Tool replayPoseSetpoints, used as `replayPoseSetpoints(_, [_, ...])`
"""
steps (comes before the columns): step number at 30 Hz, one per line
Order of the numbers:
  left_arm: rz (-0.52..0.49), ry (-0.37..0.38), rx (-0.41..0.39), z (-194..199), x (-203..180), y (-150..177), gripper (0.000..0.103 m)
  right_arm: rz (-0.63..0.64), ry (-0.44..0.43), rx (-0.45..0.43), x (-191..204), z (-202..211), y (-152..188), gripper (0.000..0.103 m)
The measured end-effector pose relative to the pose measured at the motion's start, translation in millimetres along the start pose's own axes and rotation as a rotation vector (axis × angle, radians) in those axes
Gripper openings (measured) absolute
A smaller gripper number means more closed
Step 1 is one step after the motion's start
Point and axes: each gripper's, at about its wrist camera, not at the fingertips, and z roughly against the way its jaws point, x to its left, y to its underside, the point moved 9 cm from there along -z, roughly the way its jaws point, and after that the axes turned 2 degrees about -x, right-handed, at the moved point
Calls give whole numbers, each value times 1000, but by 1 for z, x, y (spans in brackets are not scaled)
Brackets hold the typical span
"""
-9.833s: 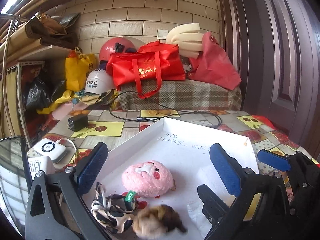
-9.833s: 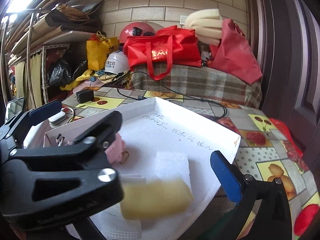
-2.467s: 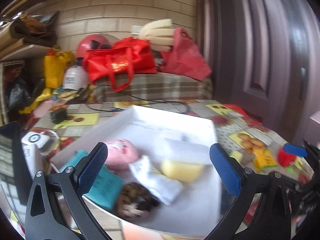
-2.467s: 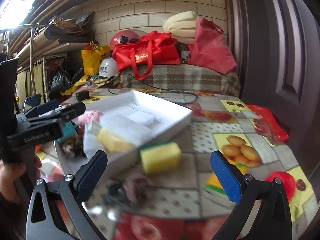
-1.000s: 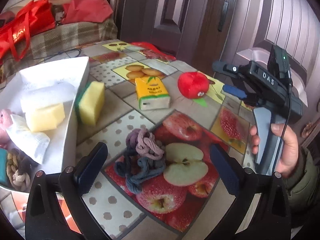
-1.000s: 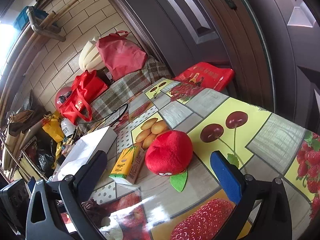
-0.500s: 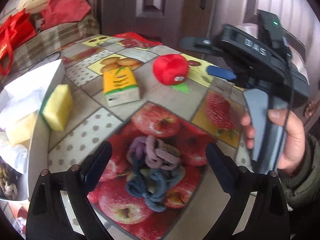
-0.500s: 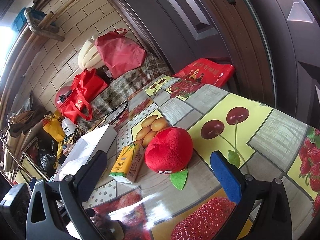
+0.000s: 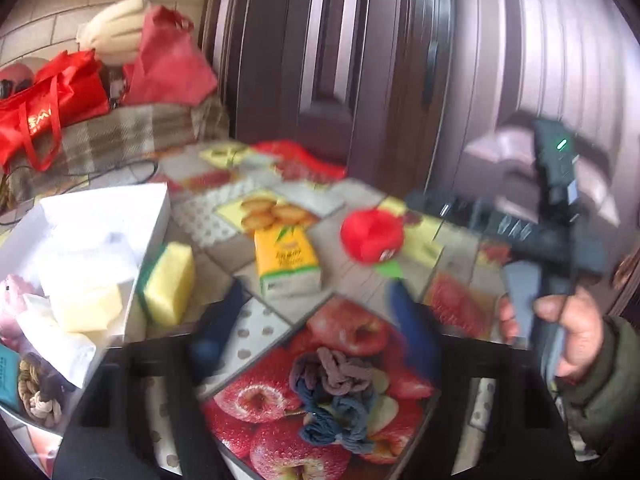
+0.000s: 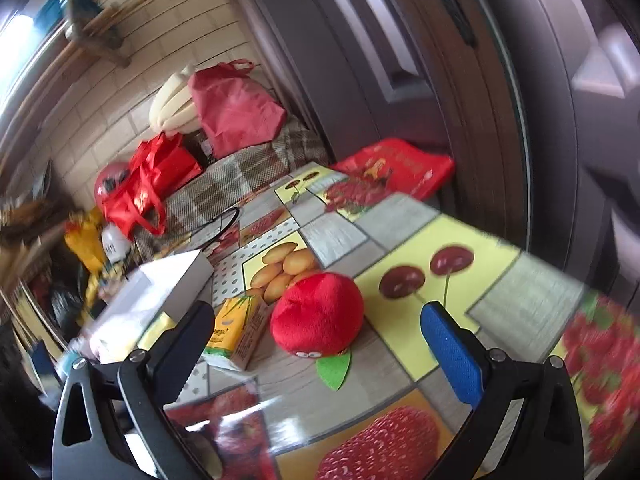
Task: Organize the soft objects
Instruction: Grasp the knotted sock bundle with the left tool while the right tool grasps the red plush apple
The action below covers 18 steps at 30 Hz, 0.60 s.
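Note:
A tangle of grey and blue socks [image 9: 336, 396] lies on the fruit-print tablecloth, just below my open left gripper [image 9: 316, 332], whose blurred blue pads stand either side above it. A red plush apple [image 10: 318, 322] with a green leaf lies between the open fingers of my right gripper [image 10: 320, 344], a little ahead of them; it also shows in the left wrist view [image 9: 372, 234]. A yellow tissue pack [image 9: 286, 260] and a yellow-green sponge [image 9: 168, 280] lie beside the white tray [image 9: 156, 216], which holds foam pieces, a pink plush and a rope toy.
The right gripper's handle, held in a hand [image 9: 560, 272], stands at the table's right side. A dark door [image 9: 360, 60] stands behind the table. A plaid-covered bench with red bags [image 10: 160, 176] is at the back. A red bag [image 10: 400, 168] hangs at the far table edge.
My left gripper has tilted down and closed in on the socks, its fingers narrowing. My right gripper has moved closer to the red plush apple.

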Motion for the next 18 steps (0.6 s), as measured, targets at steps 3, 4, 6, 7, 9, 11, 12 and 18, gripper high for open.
replayPoseSetpoints(3, [4, 11, -36, 6, 2, -8, 103, 115, -32, 34, 7, -6, -1, 103])
replayPoseSetpoints(4, [0, 14, -26, 5, 1, -8, 102, 128, -41, 51, 7, -9, 0, 103])
replayPoseSetpoints(6, [-19, 16, 33, 0, -2, -3, 102, 168, -54, 88, 7, -15, 2, 103])
replayPoseSetpoints(7, [-28, 19, 64, 0, -3, -1, 102, 203, -58, 124, 9, -19, 6, 103])
replayPoseSetpoints(9, [-46, 4, 152, -11, -6, 10, 102, 267, -57, 173, 12, -24, 13, 103])
replayPoseSetpoints(11, [-55, -9, 249, -23, -9, 25, 102, 328, -56, 217, 17, -32, 20, 103])
replayPoseSetpoints(12, [-58, -15, 278, -27, -10, 29, 102, 354, -34, 234, 17, -38, 22, 103])
replayPoseSetpoints(18, [-89, -90, 366, -40, -7, 44, 82, 337, 15, 332, 9, -77, 27, 89])
